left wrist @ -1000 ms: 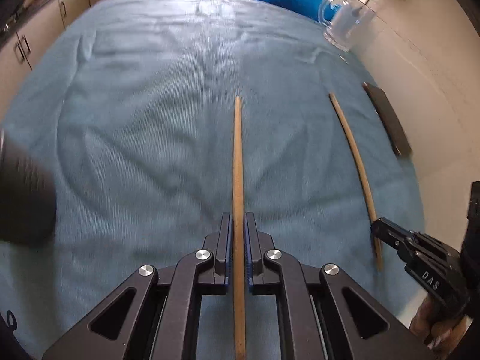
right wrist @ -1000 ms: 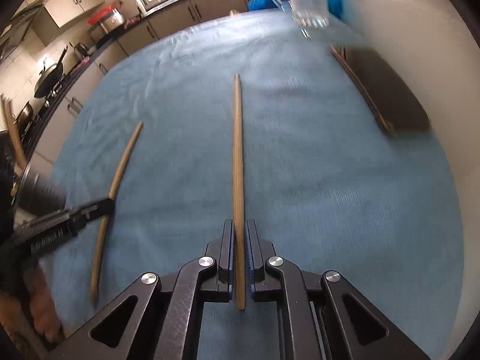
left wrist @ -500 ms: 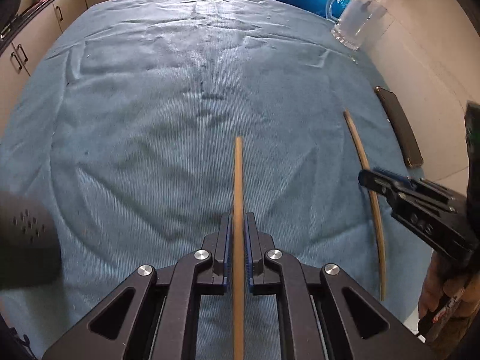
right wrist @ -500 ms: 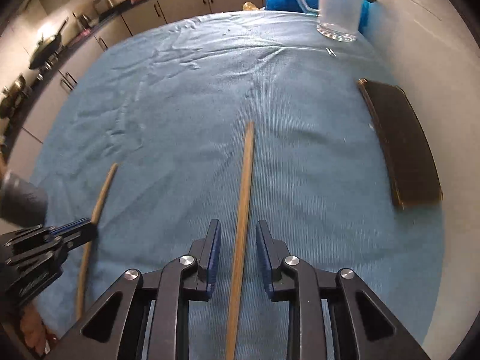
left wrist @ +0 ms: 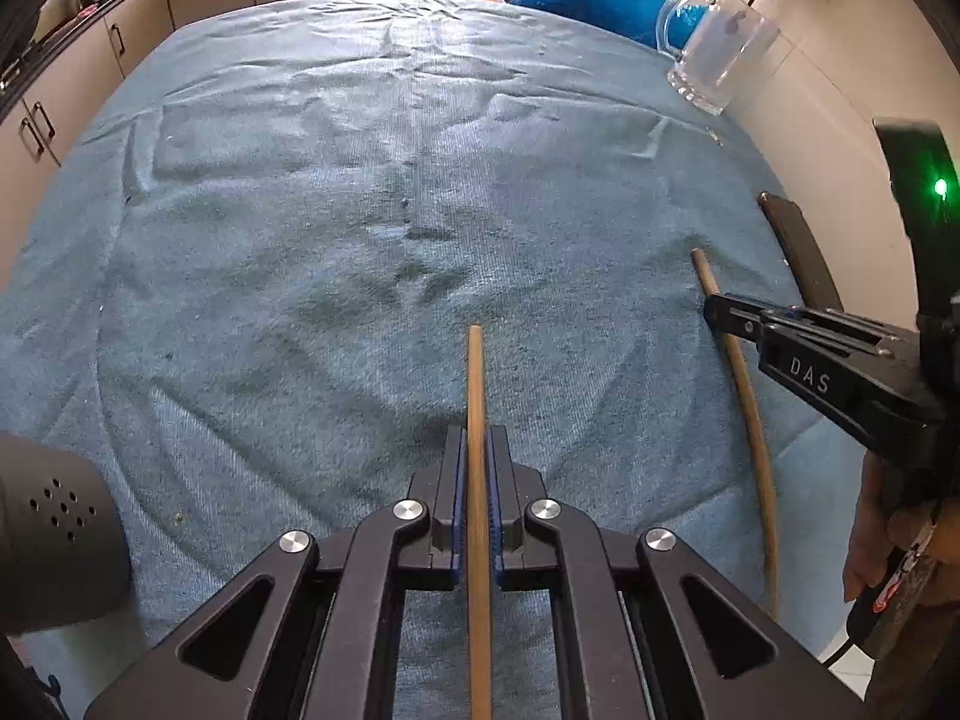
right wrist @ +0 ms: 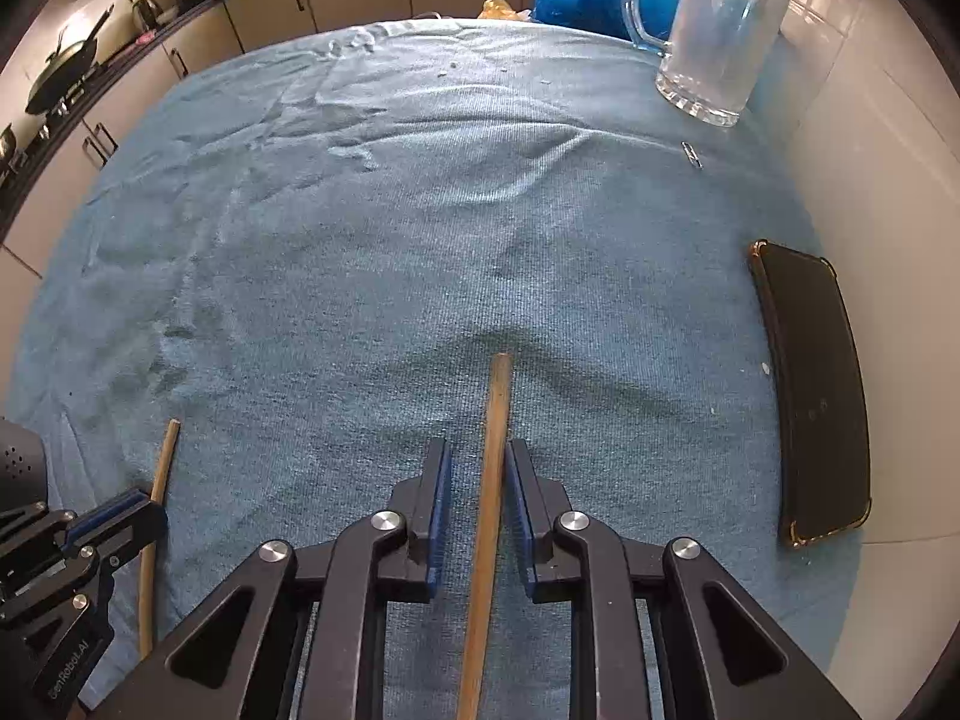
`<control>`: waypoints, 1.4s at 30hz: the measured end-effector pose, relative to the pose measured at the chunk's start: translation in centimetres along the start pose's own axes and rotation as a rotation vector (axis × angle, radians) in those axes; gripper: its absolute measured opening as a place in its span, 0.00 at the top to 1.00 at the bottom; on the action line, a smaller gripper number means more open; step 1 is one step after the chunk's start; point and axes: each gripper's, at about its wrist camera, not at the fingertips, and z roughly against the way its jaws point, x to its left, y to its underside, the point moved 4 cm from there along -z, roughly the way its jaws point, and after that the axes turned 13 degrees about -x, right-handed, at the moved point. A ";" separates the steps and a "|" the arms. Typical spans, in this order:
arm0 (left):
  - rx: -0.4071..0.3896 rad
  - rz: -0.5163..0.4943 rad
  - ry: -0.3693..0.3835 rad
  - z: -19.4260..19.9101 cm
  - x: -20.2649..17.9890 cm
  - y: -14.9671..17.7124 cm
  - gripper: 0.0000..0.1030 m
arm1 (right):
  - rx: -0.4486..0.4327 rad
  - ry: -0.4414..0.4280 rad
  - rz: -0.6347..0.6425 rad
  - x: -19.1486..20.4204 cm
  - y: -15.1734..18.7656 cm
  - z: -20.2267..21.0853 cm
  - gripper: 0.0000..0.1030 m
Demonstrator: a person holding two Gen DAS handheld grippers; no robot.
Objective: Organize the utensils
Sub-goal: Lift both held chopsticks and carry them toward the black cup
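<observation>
Left gripper (left wrist: 474,468) jaws clamped on one chopstick (left wrist: 475,384). Right gripper (right wrist: 477,480) jaws apart around the other chopstick (right wrist: 495,420). Advice: lay the held one parallel, just beside its mate on the bench (left wrist: 300,240).

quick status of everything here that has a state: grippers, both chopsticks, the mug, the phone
left gripper: shut on left chopstick
right gripper: open, jaws either side of right chopstick, not touching it
left chopstick: clamped, pointing forward
right chopstick: lying flat on the blue cloth
glass mug: upright, looks empty
phone: flat, screen dark, at the cloth's right edge
</observation>
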 end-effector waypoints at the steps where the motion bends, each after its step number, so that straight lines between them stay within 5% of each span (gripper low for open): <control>1: -0.012 0.009 -0.003 0.4 0.3 0.1 0.94 | -0.007 -0.007 -0.006 0.0 0.1 0.2 0.93; 9: -0.180 0.031 0.040 6.3 0.8 0.2 0.94 | -0.147 -0.126 -0.144 -0.6 0.9 4.0 0.93; 18: -0.351 0.016 0.024 12.2 0.2 0.6 0.94 | -0.340 -0.206 -0.124 1.2 2.5 10.5 0.93; 31: -0.470 0.001 0.041 18.0 -0.6 1.9 0.95 | -0.520 -0.275 -0.126 3.2 4.5 17.9 0.93; 42: -0.544 -0.036 -0.015 21.2 -1.3 2.6 0.94 | -0.645 -0.288 -0.089 5.2 5.7 22.4 0.93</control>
